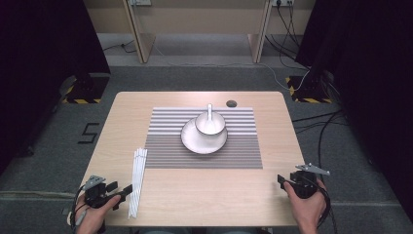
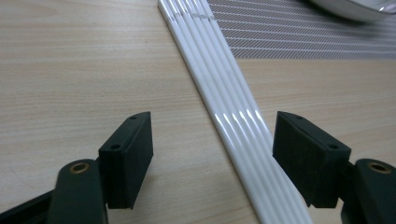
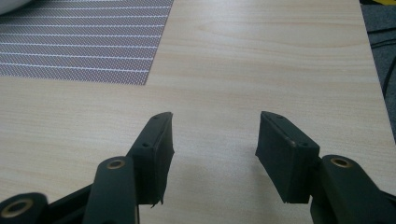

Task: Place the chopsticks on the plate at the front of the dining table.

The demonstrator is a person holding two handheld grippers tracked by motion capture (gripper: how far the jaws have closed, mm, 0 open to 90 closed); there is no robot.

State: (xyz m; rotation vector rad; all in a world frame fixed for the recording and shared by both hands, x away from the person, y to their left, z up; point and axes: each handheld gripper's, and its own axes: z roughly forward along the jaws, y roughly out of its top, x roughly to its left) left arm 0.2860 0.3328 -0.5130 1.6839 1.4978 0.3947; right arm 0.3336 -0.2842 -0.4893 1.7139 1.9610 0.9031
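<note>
A bundle of white chopsticks (image 1: 138, 180) lies lengthwise on the wooden table (image 1: 204, 192), left of a striped placemat (image 1: 204, 139). My left gripper (image 1: 122, 192) rests at the front left corner, open, with its jaws wide apart. In the left gripper view the chopsticks (image 2: 224, 107) run up between the jaws, close to the right pad (image 2: 306, 154) without touching it. My right gripper (image 1: 284, 179) sits at the front right, also open over bare wood (image 3: 215, 135). On the placemat stands a white plate (image 1: 195, 141) carrying a white bowl (image 1: 210, 126) with a spoon (image 1: 210, 111) in it.
A small dark round grommet (image 1: 231, 103) is set into the table behind the placemat. Cables and stand bases lie on the grey floor beyond the table's edges. The plate's rim (image 2: 355, 11) shows at the top right of the left gripper view.
</note>
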